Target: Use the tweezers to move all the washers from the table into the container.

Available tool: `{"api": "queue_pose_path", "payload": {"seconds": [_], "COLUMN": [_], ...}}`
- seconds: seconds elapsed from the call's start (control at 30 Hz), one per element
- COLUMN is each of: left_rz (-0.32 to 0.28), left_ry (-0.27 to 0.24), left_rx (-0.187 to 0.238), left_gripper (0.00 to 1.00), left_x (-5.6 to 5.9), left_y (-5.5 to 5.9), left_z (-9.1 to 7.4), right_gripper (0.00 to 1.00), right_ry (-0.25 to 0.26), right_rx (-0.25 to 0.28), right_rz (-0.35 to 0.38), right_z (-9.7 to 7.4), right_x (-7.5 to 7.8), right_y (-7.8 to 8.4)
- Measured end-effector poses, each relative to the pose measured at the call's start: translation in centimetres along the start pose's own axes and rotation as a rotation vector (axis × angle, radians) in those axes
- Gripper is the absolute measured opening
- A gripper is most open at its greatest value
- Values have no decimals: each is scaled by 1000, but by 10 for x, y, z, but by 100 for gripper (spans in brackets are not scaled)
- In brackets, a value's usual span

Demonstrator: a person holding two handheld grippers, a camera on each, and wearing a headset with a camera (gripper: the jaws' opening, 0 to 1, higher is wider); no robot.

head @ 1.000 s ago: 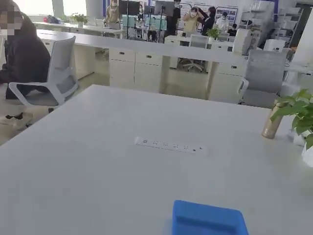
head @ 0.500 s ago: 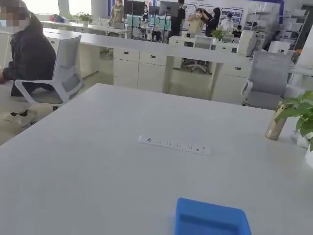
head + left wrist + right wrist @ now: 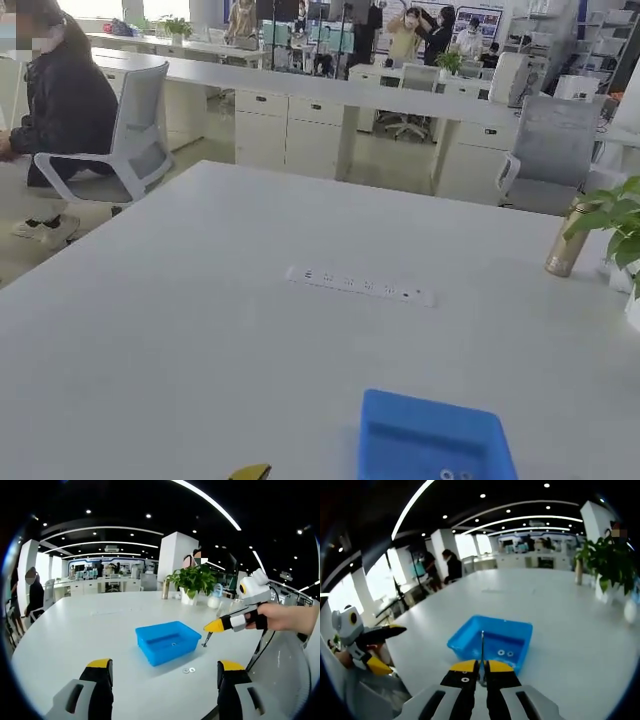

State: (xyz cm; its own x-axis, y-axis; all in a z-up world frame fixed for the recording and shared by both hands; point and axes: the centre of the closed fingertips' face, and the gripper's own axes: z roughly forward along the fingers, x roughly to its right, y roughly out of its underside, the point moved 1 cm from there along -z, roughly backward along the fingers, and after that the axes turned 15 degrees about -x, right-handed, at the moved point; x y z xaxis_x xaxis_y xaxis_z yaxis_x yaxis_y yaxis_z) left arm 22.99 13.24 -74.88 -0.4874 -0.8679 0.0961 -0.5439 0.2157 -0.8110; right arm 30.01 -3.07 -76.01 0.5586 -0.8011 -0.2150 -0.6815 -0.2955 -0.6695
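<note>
Ahead of the left gripper [image 3: 164, 665], whose jaws stand wide apart with nothing between them, the blue container [image 3: 168, 641] sits on the white table [image 3: 75, 630]. Just beyond that gripper's jaws, on the container's near side, two loose washers [image 3: 189, 670] lie side by side on the table, close to the container's front corner but apart from it. Up and to the right of the left gripper, a hand [image 3: 285, 617] holds the right gripper [image 3: 215, 626] above the table just beside the container's right corner. The tweezers [image 3: 206, 639] point down from it toward the table; I cannot tell whether the tip touches. From the right gripper's own view its jaws are pressed together on the tweezers, which run straight forward between the yellow tips and end over the container's near wall. Two washers inside [image 3: 505, 653] rest on the container's floor, just right of the tweezer tip. Off to the right gripper's left, the left gripper hangs past the table edge. Far beyond both grippers stand a plant [image 3: 192, 580] and a bottle [image 3: 165, 590], and a power strip [image 3: 358, 285] lies flat mid-table. A person [image 3: 60, 100] sits at another desk well beyond the table.
</note>
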Motion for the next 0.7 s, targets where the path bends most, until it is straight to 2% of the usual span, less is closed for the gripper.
{"api": "queue_pose_path", "payload": {"seconds": [0.1,0.2,0.47,0.57,0.7], "left_rz": [5,10,14,26,29], "left_ry": [2,11,14,8,23], "left_rx": [-11,-16,-20,-38,-17], "left_gripper": [87,88,87,86,86], "left_x": [1,3,4,4,7], "left_y": [1,2,2,4,1], "left_z": [1,1,-1,0,-2], "right_gripper": [3,3,3,3,3], "right_ry": [-11,-15,-19,-21,-17], "right_rx": [-2,-15,-7,-9,-7], "right_rz": [2,-25,-94,-119,-139], "right_z": [2,4,8,12,13], "right_x": [-4,-7,-9,-7,-8], "right_y": [-8,-15,-39,-48,-57]}}
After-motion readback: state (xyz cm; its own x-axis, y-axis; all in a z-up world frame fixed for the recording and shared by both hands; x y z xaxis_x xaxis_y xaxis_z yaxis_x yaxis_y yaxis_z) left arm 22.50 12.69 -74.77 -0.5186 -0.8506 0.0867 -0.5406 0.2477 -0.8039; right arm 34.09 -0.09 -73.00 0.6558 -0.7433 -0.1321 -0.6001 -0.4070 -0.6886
